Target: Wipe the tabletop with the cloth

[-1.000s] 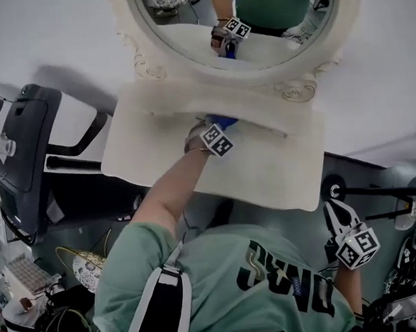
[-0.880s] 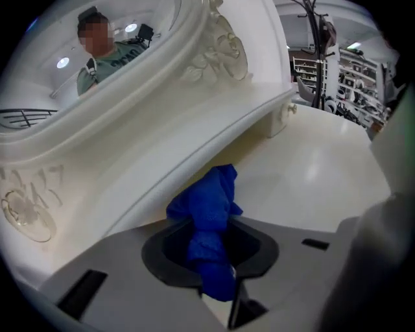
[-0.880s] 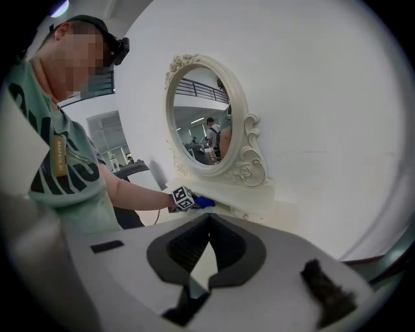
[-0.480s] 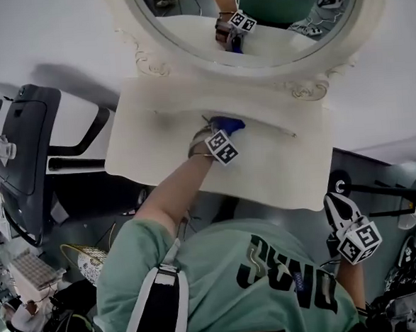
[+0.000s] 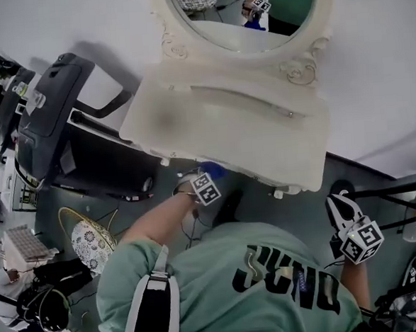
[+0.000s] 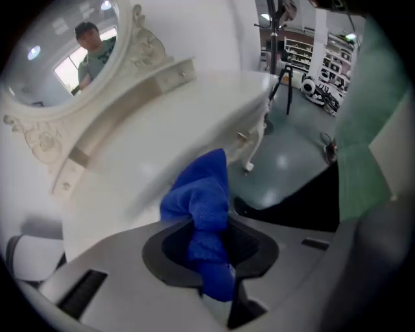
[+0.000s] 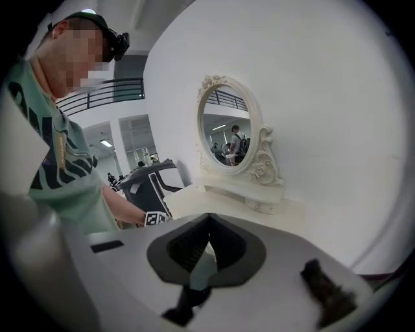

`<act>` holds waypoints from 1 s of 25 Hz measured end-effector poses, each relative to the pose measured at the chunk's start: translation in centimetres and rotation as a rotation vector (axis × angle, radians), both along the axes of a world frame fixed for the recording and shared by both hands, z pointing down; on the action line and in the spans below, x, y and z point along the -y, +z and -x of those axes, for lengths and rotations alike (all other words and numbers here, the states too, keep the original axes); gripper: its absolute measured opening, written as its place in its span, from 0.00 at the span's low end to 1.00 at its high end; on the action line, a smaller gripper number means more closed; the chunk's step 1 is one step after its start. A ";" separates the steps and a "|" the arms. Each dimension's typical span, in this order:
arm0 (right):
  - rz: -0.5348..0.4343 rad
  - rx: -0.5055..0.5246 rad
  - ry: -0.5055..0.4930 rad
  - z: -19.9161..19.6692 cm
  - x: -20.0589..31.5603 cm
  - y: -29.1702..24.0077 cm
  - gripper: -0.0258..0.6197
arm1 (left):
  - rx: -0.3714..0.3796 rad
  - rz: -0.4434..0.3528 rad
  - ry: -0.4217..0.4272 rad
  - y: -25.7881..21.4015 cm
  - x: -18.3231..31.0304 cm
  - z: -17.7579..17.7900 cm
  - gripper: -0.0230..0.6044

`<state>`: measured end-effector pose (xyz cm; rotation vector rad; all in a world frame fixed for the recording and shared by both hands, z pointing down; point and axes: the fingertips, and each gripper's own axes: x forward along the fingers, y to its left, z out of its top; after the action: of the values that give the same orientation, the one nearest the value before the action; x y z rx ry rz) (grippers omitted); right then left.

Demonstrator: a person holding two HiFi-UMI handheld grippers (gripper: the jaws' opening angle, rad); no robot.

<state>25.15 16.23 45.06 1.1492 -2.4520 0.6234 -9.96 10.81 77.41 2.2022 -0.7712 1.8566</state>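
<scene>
My left gripper (image 6: 209, 245) has its jaws pinched on the blue cloth (image 6: 200, 194), which bunches up past the tips. Behind it lies the cream tabletop (image 6: 123, 175), blurred, with the carved oval mirror (image 6: 55, 58) at its back, one curved table leg (image 6: 255, 146) at the right and grey floor (image 6: 292, 152) beyond

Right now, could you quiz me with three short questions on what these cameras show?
1. Multiple choice: which one grips the blue cloth? A: left gripper. B: right gripper. C: neither.
2. True or false: the cloth lies spread flat in the middle of the tabletop.
3. Fill in: at the back of the tabletop stands an oval ____ in an ornate cream frame.

Key: 1 A, its jaws are closed on the bunched cloth, while the right gripper's jaws are together with nothing between them. 2 false. 3 mirror.
</scene>
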 end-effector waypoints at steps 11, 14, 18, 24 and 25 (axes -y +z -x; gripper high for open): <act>-0.013 -0.005 0.080 -4.7 -2.7 -0.6 0.06 | -0.179 -0.222 -0.111 -7.6 8.6 -5.8 0.19; 0.007 -0.013 0.119 -3.8 0.9 -0.4 0.06 | -0.201 -0.272 -0.072 -8.6 18.1 -9.0 0.19; 0.041 -0.052 0.172 -2.8 6.2 -0.5 0.06 | -0.201 -0.258 -0.021 -6.9 27.2 -12.1 0.19; 0.088 -0.067 0.221 -3.0 12.4 0.3 0.06 | -0.178 -0.211 0.011 -3.5 33.3 -13.6 0.19; 0.099 -0.071 0.221 -2.9 13.0 0.5 0.06 | -0.178 -0.201 0.012 -3.1 33.6 -13.8 0.19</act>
<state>28.05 3.26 45.60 1.3885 -2.2268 0.7451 3.80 -22.80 74.34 2.4571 -0.9475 1.6214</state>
